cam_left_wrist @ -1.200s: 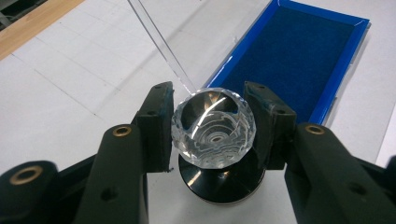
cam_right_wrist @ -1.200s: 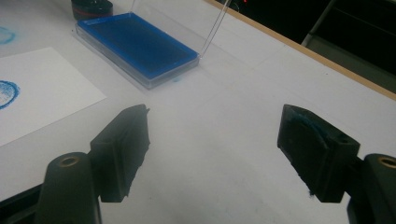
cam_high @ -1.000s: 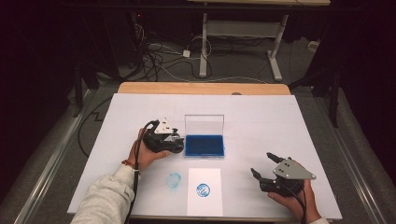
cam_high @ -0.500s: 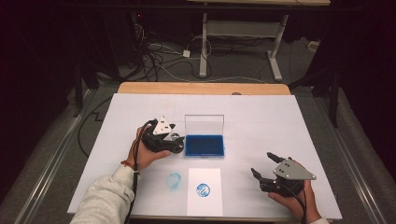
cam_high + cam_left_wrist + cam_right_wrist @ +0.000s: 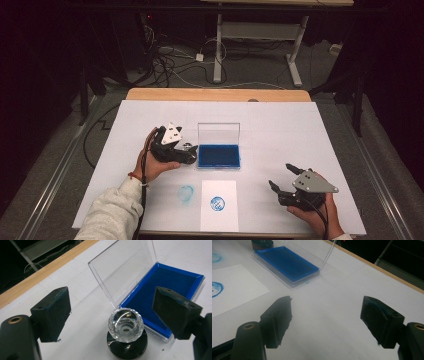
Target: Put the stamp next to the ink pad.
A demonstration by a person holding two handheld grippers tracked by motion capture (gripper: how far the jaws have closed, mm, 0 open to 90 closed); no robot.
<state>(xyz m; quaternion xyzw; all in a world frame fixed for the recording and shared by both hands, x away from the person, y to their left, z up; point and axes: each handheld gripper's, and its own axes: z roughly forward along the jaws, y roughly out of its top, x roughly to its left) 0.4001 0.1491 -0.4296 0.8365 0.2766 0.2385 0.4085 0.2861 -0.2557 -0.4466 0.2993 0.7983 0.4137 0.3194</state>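
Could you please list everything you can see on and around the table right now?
Stamp: one, clear faceted knob on a black base, standing on the table just left of the ink pad, between the open jaws and untouched.
Ink pad: one, blue, in a clear case with its lid standing open, mid-table.
Paper: one, white, with a round blue print, at the near edge.
Smudge: one, pale blue, on the table left of the paper.
Table: one, white top with a wooden far edge.
Cables: several, on the floor beyond.
Left gripper: black; its jaws have just been opening.
Right gripper: black, open, nothing between its jaws, near right.
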